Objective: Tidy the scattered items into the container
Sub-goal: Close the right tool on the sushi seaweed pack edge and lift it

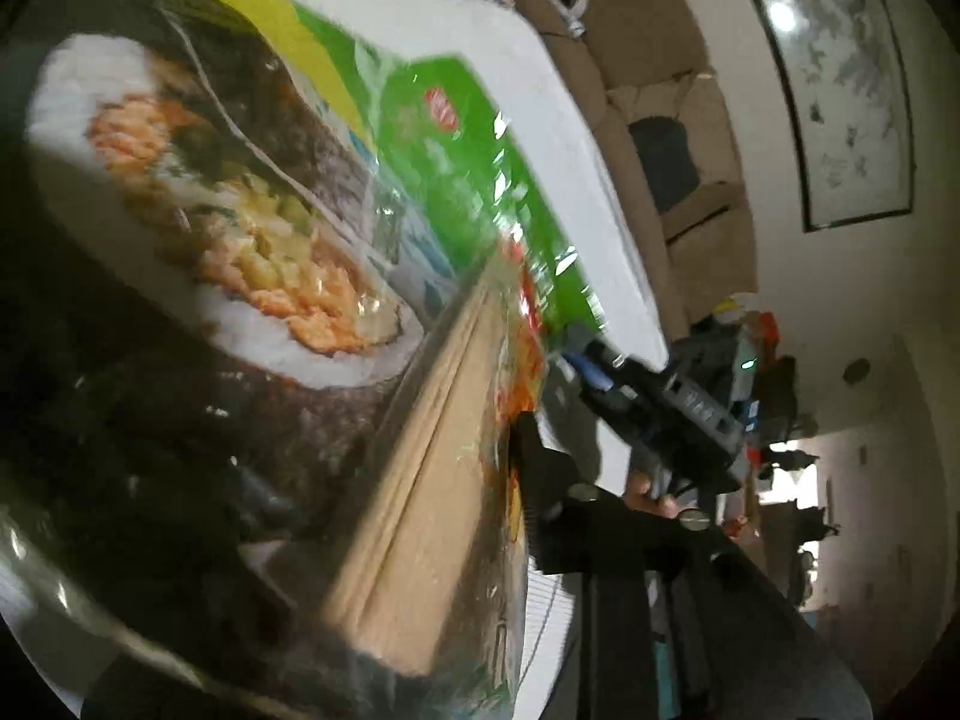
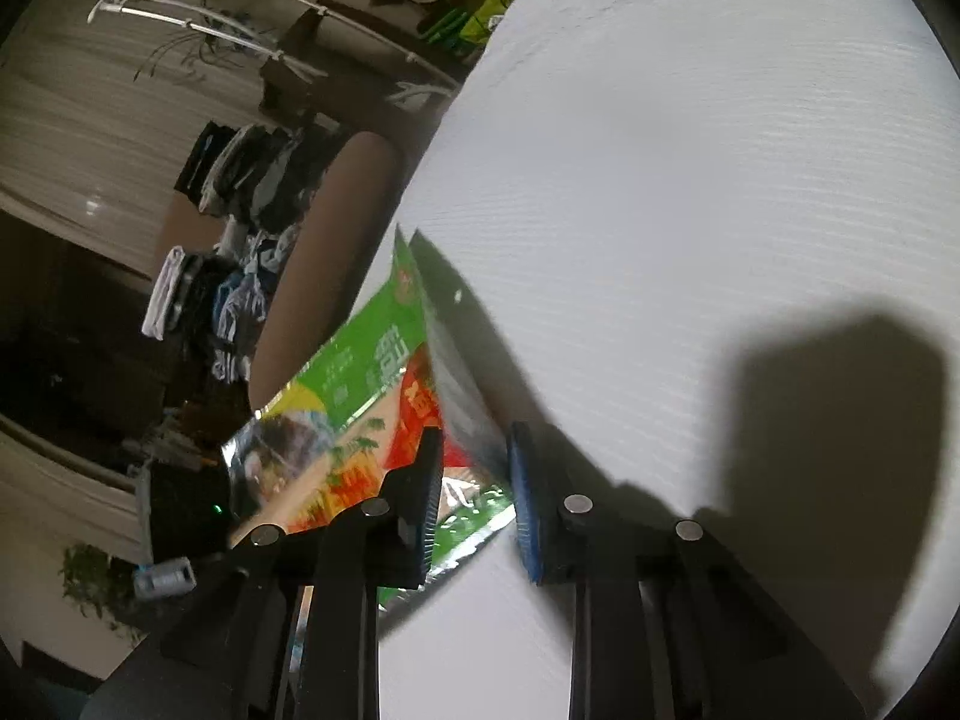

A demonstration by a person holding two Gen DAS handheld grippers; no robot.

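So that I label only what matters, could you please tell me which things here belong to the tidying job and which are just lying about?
Job: seaweed packet, right tool.
Lying about: sofa, framed picture, clothes pile, drying rack.

White ribbed tabletop (image 2: 690, 180), brightly lit and shadowed at one side, with a green snack packet (image 2: 360, 360) at its edge.

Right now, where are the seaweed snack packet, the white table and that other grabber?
seaweed snack packet (image 1: 198, 192), left wrist view, sushi picture.
white table (image 2: 690, 180), right wrist view, bare top.
right gripper (image 1: 606, 372), left wrist view, blue-padded tips.
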